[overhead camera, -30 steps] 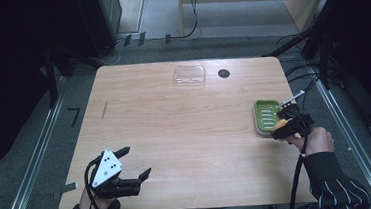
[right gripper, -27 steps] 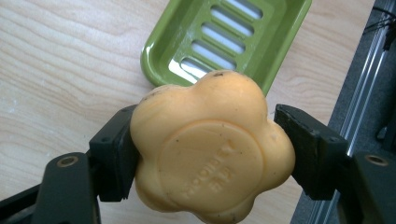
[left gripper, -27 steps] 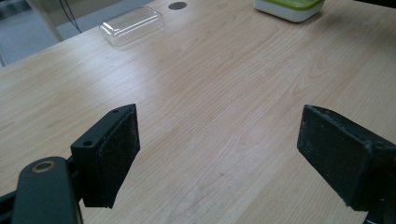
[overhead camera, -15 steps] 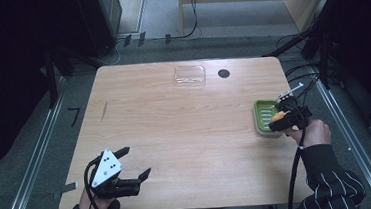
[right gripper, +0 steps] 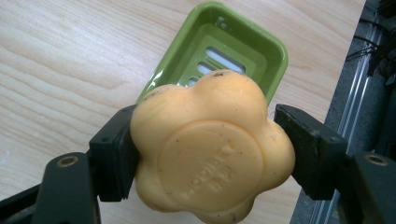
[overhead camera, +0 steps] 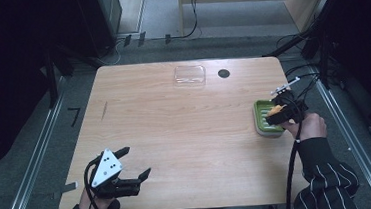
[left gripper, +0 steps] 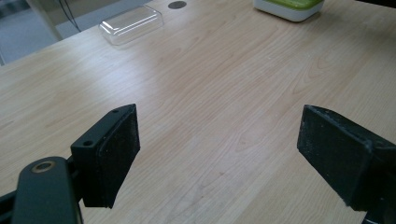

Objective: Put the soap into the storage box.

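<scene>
Soap [right gripper: 212,149] clamped in right hand-held gripper [overhead camera: 280,111] above green dish [right gripper: 219,51] near table edge; left hand-held gripper [overhead camera: 128,165] wide open, empty.

The table [overhead camera: 186,134] is seen from above, with a soap dish [overhead camera: 264,119] set at its right edge. A soap bar [overhead camera: 275,110] is held over the dish's near end between the jaws of the right gripper [overhead camera: 280,111]. At the far edge, near the middle, a clear lid [overhead camera: 190,75] is laid, and a small round hole [overhead camera: 223,73] is found just to its right. The left gripper [overhead camera: 134,163] is kept at the near left corner, well apart from the dish, jaws spread wide over bare wood.
</scene>
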The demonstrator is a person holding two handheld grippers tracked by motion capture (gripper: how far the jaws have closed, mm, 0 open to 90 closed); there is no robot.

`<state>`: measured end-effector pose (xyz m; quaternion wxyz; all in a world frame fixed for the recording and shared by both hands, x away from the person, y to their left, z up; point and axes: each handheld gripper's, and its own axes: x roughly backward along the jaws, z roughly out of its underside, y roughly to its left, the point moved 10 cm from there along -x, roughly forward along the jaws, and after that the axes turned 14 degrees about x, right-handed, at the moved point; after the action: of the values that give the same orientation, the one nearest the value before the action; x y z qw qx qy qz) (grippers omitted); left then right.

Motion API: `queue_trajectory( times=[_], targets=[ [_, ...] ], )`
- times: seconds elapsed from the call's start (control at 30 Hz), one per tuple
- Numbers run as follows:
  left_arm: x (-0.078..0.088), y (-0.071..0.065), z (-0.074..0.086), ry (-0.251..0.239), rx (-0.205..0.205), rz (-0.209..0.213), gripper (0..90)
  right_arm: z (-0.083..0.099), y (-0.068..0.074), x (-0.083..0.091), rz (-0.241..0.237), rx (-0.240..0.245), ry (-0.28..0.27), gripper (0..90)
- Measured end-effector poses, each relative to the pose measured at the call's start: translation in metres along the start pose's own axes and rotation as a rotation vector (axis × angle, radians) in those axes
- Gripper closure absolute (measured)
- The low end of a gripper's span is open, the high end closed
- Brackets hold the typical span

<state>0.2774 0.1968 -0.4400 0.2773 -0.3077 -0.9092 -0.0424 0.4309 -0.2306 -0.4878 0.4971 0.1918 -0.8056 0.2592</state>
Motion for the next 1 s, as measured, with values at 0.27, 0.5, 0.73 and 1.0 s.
queue_trajectory(
  times=[0.27, 0.5, 0.73, 1.0],
  targets=[
    [0.000, 0.000, 0.000, -0.005, 0.003, -0.001, 13.6, -0.009, -0.005, -0.007, 0.001, 0.002, -0.009, 28.3],
    [0.000, 0.000, 0.000, -0.005, 0.004, -0.001, 13.6, -0.014, -0.009, -0.015, -0.007, -0.001, -0.005, 28.3],
    [0.000, 0.000, 0.000, -0.006, 0.004, -0.002, 13.6, -0.017, -0.010, -0.024, -0.030, -0.001, 0.016, 28.3],
    [0.000, 0.000, 0.000, -0.005, 0.007, -0.002, 13.6, -0.021, -0.012, -0.038, -0.068, 0.010, 0.039, 28.2]
  ],
)
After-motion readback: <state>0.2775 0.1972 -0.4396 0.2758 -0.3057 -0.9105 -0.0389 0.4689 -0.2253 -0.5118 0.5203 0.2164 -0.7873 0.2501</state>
